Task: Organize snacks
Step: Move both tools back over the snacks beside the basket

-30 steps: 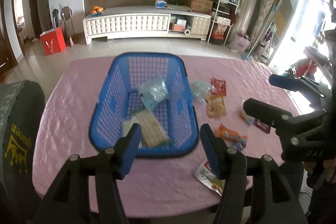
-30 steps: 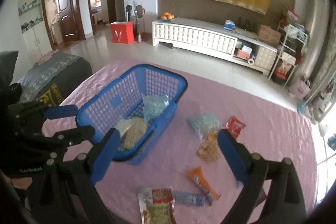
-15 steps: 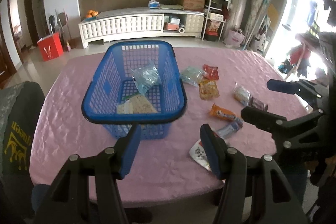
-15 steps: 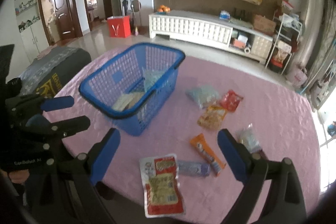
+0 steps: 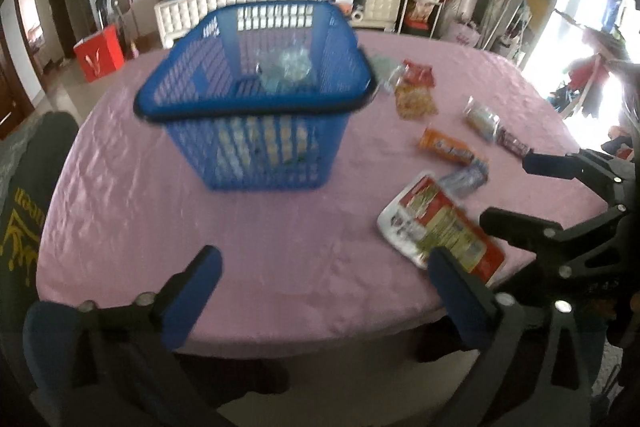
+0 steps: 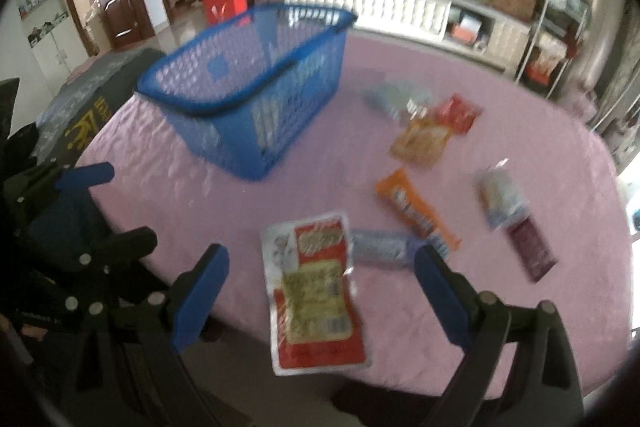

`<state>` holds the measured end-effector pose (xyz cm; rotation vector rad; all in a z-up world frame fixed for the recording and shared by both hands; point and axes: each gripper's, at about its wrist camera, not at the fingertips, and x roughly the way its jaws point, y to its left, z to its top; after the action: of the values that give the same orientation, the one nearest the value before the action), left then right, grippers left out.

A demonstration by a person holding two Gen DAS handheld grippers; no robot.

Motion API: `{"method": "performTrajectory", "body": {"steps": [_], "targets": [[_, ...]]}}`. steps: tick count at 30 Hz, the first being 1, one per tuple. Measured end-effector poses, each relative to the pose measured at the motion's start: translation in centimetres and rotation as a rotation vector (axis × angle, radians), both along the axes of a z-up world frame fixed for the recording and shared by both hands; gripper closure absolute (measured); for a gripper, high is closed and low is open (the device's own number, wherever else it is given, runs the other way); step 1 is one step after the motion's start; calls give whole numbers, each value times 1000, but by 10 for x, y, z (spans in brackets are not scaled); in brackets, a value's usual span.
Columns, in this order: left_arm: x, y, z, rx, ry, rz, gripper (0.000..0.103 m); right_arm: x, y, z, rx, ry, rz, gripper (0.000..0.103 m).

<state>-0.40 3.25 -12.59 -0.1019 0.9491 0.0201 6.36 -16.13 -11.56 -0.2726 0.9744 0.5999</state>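
We hold our left gripper [image 5: 326, 275] low over the near edge of the table [image 5: 120, 187], which is covered with a pink cloth. Its jaws have just been opening and now stand wide apart, with nothing between them but bare cloth. Our right gripper [image 6: 322, 275] also stands wide, its blue fingers [image 6: 200, 291] on either side of a large red and white snack packet [image 6: 316, 291] that lies flat near the table's front edge. The pads do not touch the packet.

The blue basket [image 5: 256, 107] sits on the left part of the table, well apart from both grippers. Through its slotted wall we see some pale packets inside, and a clear bag [image 5: 286, 69] leans toward its far wall.

The other snacks lie loose on the cloth to the right of the basket. A small bluish wrapper [image 6: 380, 245] lies just beside the big packet, touching an orange bar [image 6: 416, 211]. Further back lie a yellow-orange pouch [image 6: 420, 143], a red pouch [image 6: 458, 113] and a pale clear bag [image 6: 394, 97], close together. Toward the right edge lie a clear bag with a pale filling [image 6: 502, 197] and a dark purple bar [image 6: 534, 247], just beside each other.

Both views are blurred, so we cannot read any print on the packets.
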Motion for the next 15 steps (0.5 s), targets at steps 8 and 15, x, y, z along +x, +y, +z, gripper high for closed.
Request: {"method": "performTrajectory", "body": {"steps": [8, 15], "targets": [[1, 2, -32, -10, 94, -3, 0, 0, 12, -46, -85, 85, 58, 7], [10, -2, -50, -19, 155, -33, 0, 5, 23, -74, -174, 138, 62, 7]]}}
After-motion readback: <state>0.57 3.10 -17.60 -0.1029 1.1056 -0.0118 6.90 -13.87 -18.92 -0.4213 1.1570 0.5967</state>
